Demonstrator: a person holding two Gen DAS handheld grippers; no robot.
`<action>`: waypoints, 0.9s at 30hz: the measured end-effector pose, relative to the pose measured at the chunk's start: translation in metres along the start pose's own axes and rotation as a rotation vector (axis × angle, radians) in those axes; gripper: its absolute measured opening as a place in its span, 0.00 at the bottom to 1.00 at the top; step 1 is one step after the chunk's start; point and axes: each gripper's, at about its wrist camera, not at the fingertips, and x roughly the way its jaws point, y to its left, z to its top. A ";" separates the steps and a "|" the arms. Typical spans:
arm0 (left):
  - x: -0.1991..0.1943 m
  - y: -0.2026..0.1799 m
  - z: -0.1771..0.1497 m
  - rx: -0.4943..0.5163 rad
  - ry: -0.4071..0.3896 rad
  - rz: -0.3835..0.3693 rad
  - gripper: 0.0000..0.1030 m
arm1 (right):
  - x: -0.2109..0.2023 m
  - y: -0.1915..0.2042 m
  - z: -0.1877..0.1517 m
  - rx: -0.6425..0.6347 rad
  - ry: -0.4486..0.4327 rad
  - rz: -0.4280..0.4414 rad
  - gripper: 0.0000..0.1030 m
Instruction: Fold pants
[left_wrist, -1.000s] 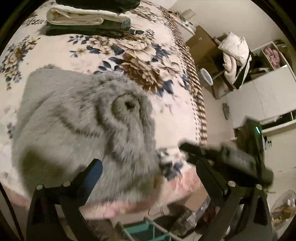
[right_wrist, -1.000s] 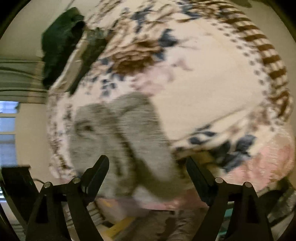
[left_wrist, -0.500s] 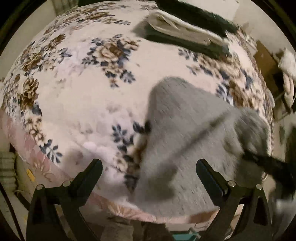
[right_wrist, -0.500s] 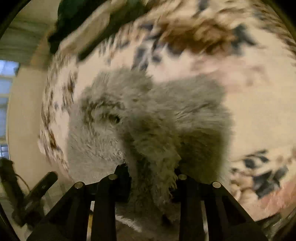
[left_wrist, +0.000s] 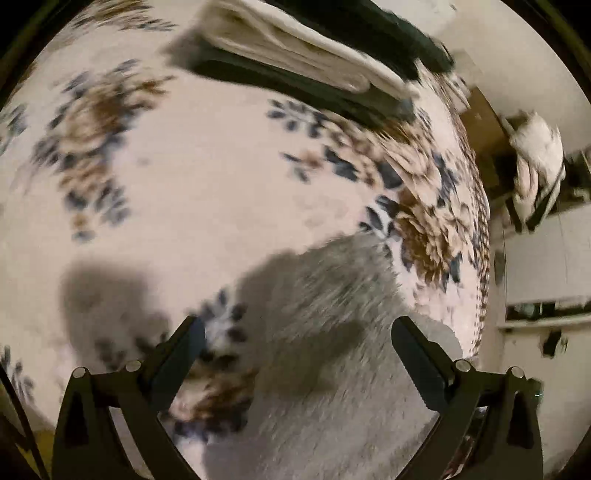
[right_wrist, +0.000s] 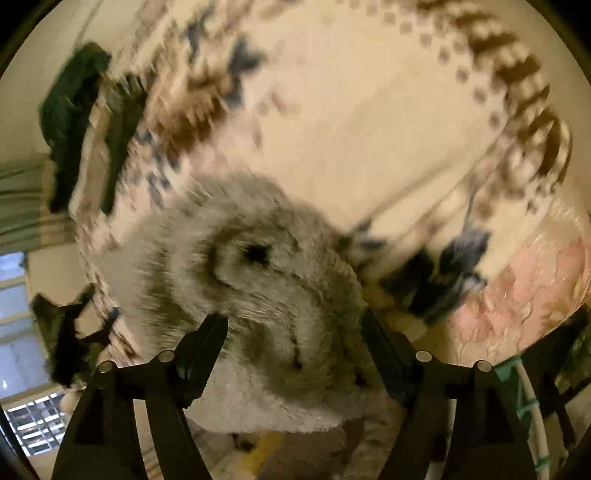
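Fuzzy grey pants (left_wrist: 332, 295) lie bunched near the front edge of a floral bedspread (left_wrist: 221, 184). My left gripper (left_wrist: 297, 332) hovers open over their left edge, with fabric and bedspread below its jaws and nothing gripped. In the right wrist view the pants (right_wrist: 258, 266) form a rumpled mound with a dark hole at its middle. My right gripper (right_wrist: 293, 325) is opening. The fleece sits between its jaws, and the pads do not press on it. Both views are blurred by motion.
A stack of folded dark and cream clothes (left_wrist: 303, 48) lies at the far side of the bed, also seen as the stack (right_wrist: 85, 122). White cabinets (left_wrist: 546, 258) and a heap of pale clothes (left_wrist: 535, 158) stand beyond the bed's right edge. A teal and white basket (right_wrist: 524, 398) sits below the bed's front edge.
The right gripper clamped a bunch of the grey fleece half a second ago and has now spread apart again. The left gripper stayed open while it swept across the bed and dropped closer to the pants.
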 end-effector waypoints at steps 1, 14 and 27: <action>0.007 -0.006 0.005 0.022 0.014 0.001 1.00 | -0.009 0.000 0.002 0.017 -0.036 0.030 0.77; 0.079 0.047 0.038 -0.054 0.133 -0.023 0.42 | 0.048 0.013 0.071 -0.027 0.022 -0.055 0.41; 0.079 0.042 0.040 -0.036 0.113 -0.021 0.43 | 0.020 -0.005 0.014 0.037 0.131 0.026 0.74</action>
